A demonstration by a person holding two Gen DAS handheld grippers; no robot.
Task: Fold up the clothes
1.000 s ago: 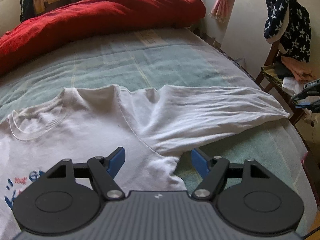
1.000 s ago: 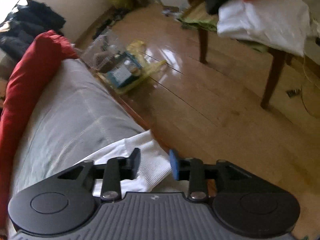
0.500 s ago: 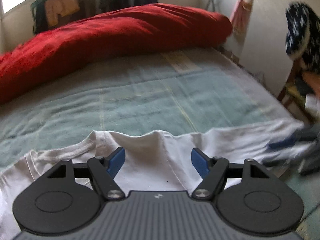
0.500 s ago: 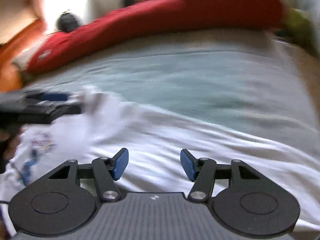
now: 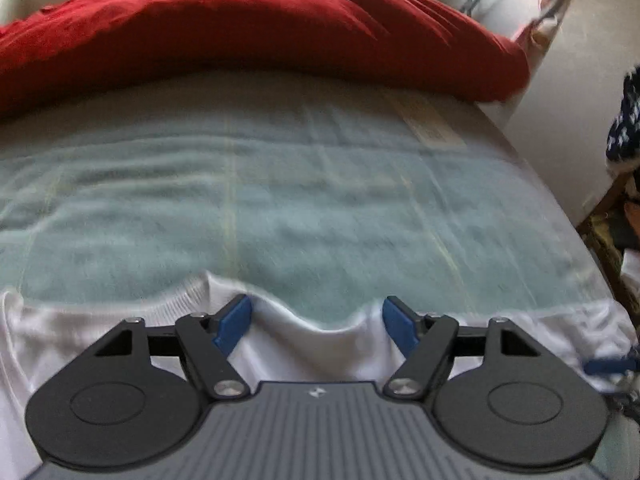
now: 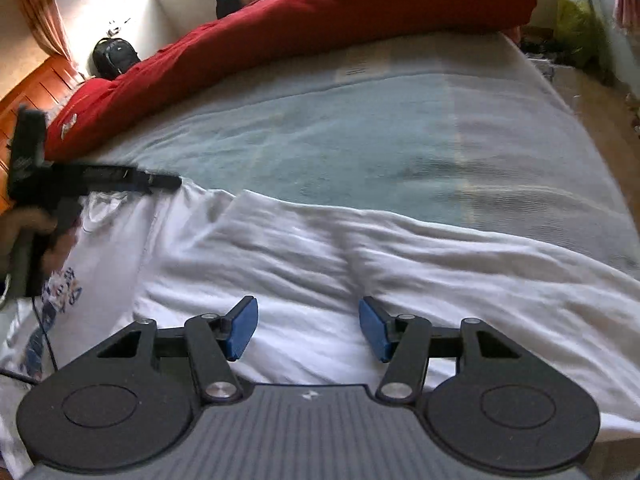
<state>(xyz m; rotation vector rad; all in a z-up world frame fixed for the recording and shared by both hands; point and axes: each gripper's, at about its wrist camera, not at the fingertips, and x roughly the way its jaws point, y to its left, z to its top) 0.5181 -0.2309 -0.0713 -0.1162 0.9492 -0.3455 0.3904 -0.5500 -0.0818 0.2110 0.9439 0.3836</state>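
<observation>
- White shirt [image 6: 360, 248]: lies spread flat on the near part of the bed [image 6: 360, 128], with its sleeve [image 6: 500, 280] stretching out to the right; a blue printed design [image 6: 60, 288] shows on the chest at the left.
- Shirt collar [image 5: 172, 300]: ribbed, at the shirt's far edge, just left of the left gripper's jaws in the left wrist view.
- Left gripper [image 5: 316, 322]: jaws spread wide, straddling the shirt's shoulder edge; the blue pads [image 5: 234, 322] press on nothing. In the right wrist view the same tool [image 6: 100, 180] appears at the far left, blurred, held by a hand [image 6: 24, 228] over the collar area.
- Right gripper [image 6: 308, 328]: jaws spread apart and just opened wider, with nothing pinched; they sit above the sleeve near the armpit.
- Bed cover [image 5: 300, 200]: pale blue-green, bare beyond the shirt.
- Red duvet [image 5: 248, 28]: bunched along the far side of the bed.
- Backpack [image 6: 116, 56]: dark, on the floor at the far left, beside the wall.
- Wooden floor [image 6: 608, 120]: visible to the right of the bed.
</observation>
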